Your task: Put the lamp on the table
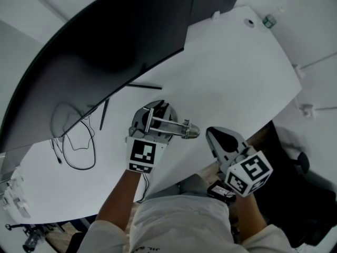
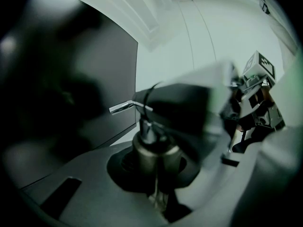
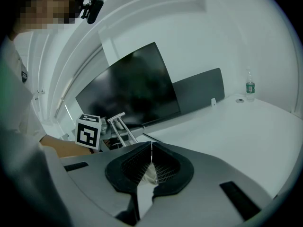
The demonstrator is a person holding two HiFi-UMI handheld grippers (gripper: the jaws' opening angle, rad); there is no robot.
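The lamp [image 1: 169, 124] is a metal one with twin rods and a round silver joint. It hangs over the near part of the white table [image 1: 237, 78], and whether it touches the tabletop I cannot tell. My left gripper [image 1: 155, 117] is shut on it. In the left gripper view the jaws [image 2: 154, 163] clasp the lamp's silver cylinder [image 2: 156, 151], with the dark lamp head [image 2: 187, 112] just beyond. My right gripper [image 1: 217, 136] hovers at the table's near edge to the lamp's right. Its jaws [image 3: 151, 157] are shut, with nothing between them.
A large curved dark monitor [image 1: 105, 41] fills the table's back left, with a second dark panel [image 3: 199, 91] beside it. Thin black cables [image 1: 79, 146] lie under the monitor. A small bottle [image 1: 269, 21] stands at the far corner. The person's lap sits against the near edge.
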